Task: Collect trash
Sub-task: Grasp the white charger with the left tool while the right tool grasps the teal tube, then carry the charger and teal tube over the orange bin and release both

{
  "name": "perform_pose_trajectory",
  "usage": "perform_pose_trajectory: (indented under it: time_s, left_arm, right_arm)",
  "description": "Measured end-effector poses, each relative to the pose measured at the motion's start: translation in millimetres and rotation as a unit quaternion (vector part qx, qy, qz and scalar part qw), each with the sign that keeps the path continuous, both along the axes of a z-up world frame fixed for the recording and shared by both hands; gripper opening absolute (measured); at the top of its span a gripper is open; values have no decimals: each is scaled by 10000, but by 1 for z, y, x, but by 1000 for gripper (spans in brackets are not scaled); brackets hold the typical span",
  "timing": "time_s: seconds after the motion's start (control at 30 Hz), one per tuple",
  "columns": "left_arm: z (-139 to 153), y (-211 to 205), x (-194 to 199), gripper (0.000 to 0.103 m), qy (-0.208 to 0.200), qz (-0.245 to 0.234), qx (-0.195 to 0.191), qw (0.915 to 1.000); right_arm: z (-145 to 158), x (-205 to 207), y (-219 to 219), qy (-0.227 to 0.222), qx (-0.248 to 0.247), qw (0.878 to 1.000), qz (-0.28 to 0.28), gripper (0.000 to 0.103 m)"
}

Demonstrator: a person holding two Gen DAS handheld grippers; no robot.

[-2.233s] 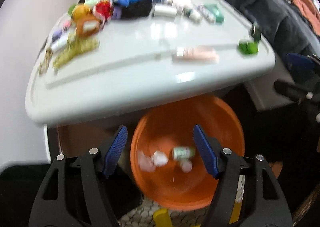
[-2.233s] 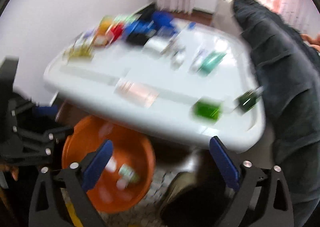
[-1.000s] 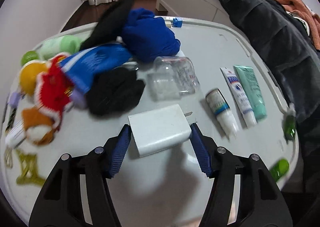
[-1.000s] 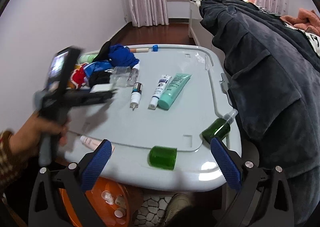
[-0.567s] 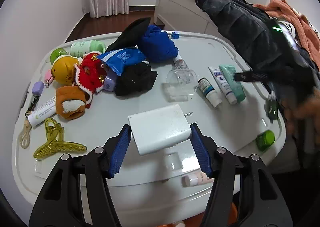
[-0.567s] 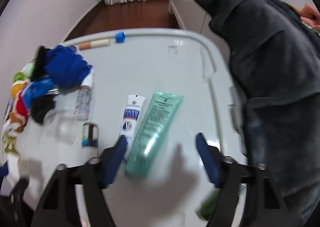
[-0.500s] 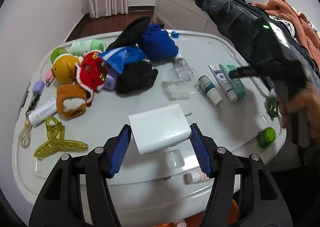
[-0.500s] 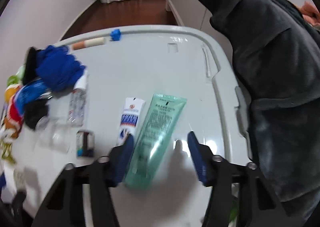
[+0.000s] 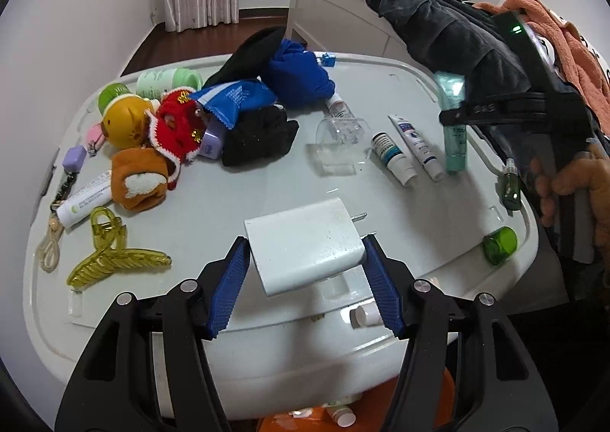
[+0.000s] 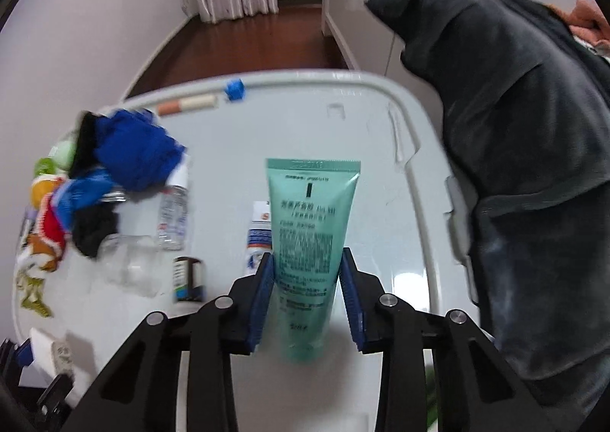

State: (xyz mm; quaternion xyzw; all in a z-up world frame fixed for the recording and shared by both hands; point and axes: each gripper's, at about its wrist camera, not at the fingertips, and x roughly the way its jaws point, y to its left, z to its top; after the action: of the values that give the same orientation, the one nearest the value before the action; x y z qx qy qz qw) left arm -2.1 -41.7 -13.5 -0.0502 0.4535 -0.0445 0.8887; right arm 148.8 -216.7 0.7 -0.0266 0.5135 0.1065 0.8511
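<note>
My left gripper point(image 9: 305, 279) is shut on a white plug charger point(image 9: 305, 245) and holds it above the front of the pale lid-like table point(image 9: 267, 180). My right gripper point(image 10: 307, 298) is shut on a teal tube point(image 10: 310, 237) and holds it above the table's right side; the tube also shows in the left wrist view point(image 9: 453, 123), held by the right gripper point(image 9: 457, 115). An orange bin point(image 9: 381, 420) with small bottles peeks out below the table's front edge.
On the table lie a white tube point(image 9: 417, 142), a small capped bottle point(image 9: 392, 159), a clear cup point(image 9: 341, 142), blue and black cloths point(image 9: 267, 104), plush toys point(image 9: 152, 150), a yellow hair claw point(image 9: 110, 256) and green bottles point(image 9: 499, 245). Dark bedding point(image 10: 514, 108) hangs at right.
My right gripper has closed on the teal tube and lifted it off the table. My left gripper has pulled back slightly with the charger still in it.
</note>
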Motion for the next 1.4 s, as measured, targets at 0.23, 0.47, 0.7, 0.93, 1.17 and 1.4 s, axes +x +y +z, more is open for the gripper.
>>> perform_pose_trajectory:
  time_s: [0.23,0.47,0.7,0.93,1.17,1.4]
  left_arm:
    - [12,-10,-55,59,12,-134,33,9999]
    - [-6,-11,-118,59,578,-201,2,9981]
    - [-37,-23,-144,60,1161,-383,-59,9925]
    - [-42,-42,-142,60,1159,-718,270,9903]
    - [-49,-48,-143,62,1228,-816,335,9885]
    - [-49,-39,-140,61,1247,-699,205,9895]
  right_arm:
    - [45,-79,-12,-471,601,9962,425,32]
    - [43,-169,-8,-295,1037,9900,906,27]
    - [6,-228,6,184,737,9880,1346,33]
    - [1,-197,6,148,319,9939,1046,59]
    - [-2,-161,39,71,127,9947,1014,66]
    - [-40,-119,79,415,-180,9948,918,31]
